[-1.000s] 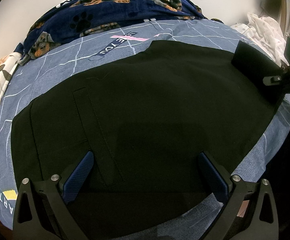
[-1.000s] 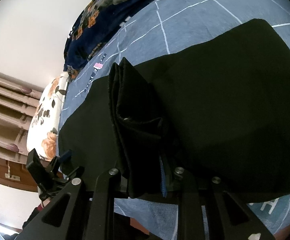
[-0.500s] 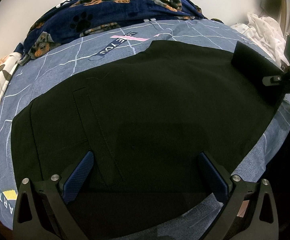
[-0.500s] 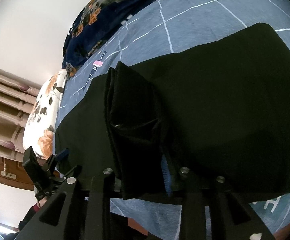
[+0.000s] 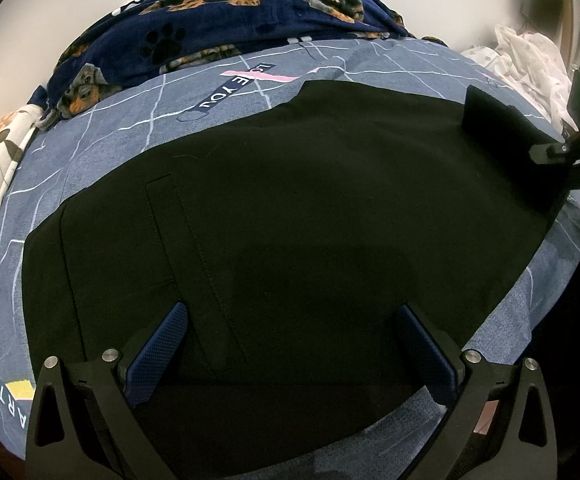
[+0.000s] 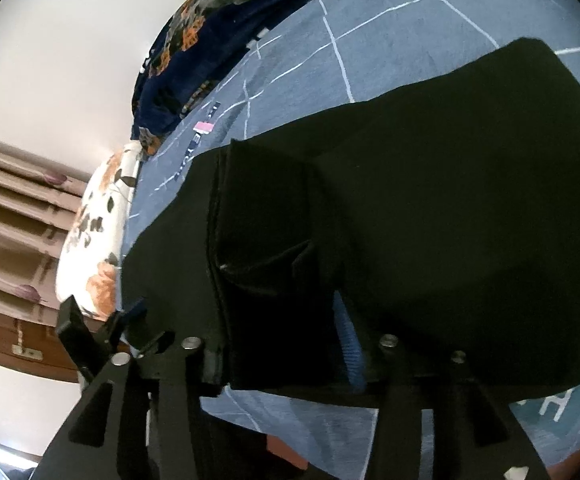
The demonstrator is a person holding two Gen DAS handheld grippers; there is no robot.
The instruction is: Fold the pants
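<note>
The black pants [image 5: 290,216] lie spread flat on a bed with a blue sheet [image 5: 102,152] with white lines, filling most of the left wrist view. Their long axis runs across that view, from the waist end with a stitched pocket at the left to the leg end at the right, where the cloth rises toward the other tool. A dark blue blanket with dog and paw prints [image 5: 218,28] is bunched along the far side, well clear of them.

The cloth looks soft, thin and limp — light to lift, likely to sag and drag behind any single grip, and smooth enough to slide on itself. Good places to hold, I judge, are the hems and the waistband, where the layers are doubled and stitched.

The left gripper [image 5: 290,336] hovers over the near edge of the pants with its blue pads wide apart and nothing pinched.

In the right wrist view, the right gripper [image 6: 278,332] has a bunched, several-layer fold of the leg end between its fingers. Its jaws have just been opening; the blue pad on the right side [image 6: 349,344] shows a sliver of gap beside the cloth, so the clamp looks released, though the fold stands in the opening.
</note>
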